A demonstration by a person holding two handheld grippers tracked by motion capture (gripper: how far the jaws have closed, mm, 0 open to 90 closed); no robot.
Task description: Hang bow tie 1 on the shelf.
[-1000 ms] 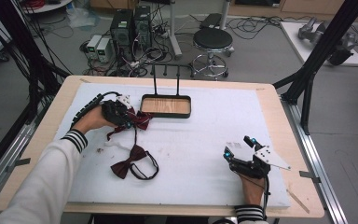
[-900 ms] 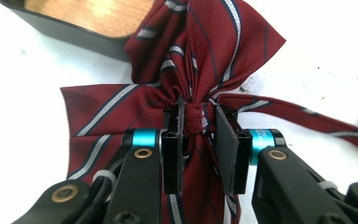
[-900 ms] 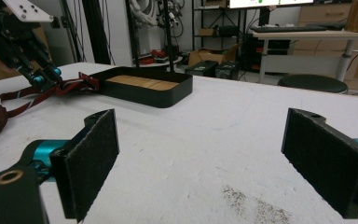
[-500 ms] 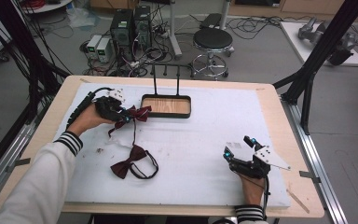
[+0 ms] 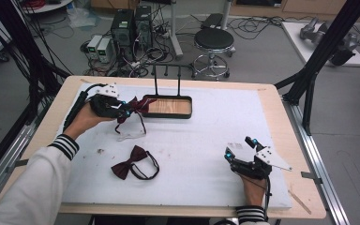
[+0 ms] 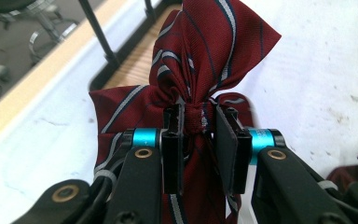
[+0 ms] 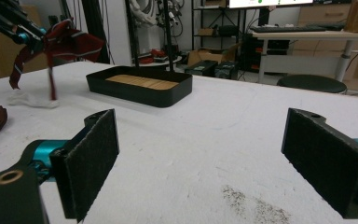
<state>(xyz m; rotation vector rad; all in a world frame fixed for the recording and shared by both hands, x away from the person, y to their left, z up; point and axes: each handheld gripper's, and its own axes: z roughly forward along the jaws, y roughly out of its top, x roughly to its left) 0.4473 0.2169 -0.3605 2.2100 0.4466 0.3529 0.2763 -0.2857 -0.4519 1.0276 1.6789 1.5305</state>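
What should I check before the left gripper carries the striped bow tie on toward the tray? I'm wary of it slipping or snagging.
1. Left gripper shut on the striped bow tie at its knot: ok.
2. Tie clear of the table: its strap hangs low, touching or not: cannot tell.
3. Tray empty, wooden floor bare: ok.
4. Tray's upright rods close to the tie: not ok, snag risk.
5. Right gripper open, well away: ok.
6. Second bow tie out of the path: ok.

Maroon white-striped bow tie [image 6: 200, 60], black tray [image 5: 168, 113]
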